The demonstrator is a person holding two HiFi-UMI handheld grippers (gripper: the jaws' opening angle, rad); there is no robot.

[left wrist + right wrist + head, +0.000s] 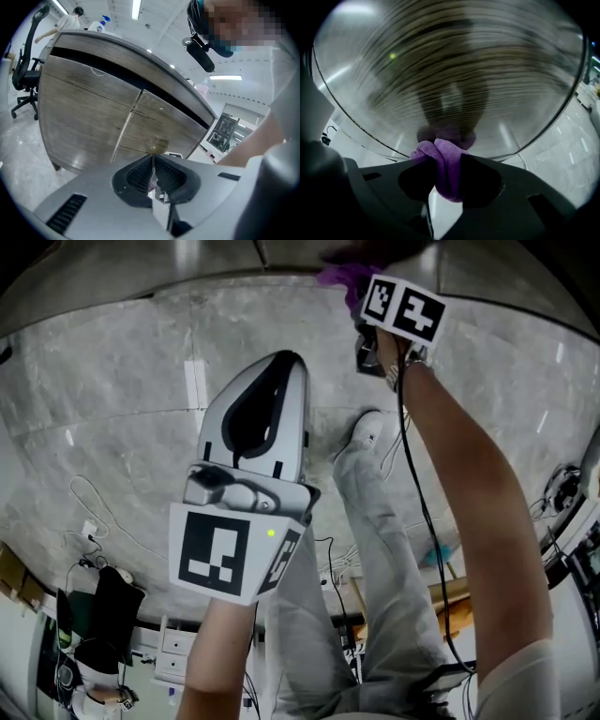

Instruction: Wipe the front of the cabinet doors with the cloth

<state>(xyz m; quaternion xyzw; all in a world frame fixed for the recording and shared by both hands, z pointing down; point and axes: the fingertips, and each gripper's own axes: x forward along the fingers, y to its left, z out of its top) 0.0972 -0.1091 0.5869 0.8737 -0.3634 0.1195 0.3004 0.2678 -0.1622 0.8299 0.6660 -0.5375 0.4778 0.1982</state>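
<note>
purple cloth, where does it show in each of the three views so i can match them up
Head view: the purple fluffy cloth is at top centre, just left of the black-and-white marker cube.
Left gripper view: not in it.
Right gripper view: low centre, clamped in the right gripper, up against the door.
Shared landmark: the wood-grain cabinet door, seen in both gripper views.

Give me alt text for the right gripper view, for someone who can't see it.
The right gripper holds a bunched purple cloth between its dark fingers, close up to a glossy wood-grain cabinet door that fills most of the picture. Pale marbled floor shows at lower right.
</note>
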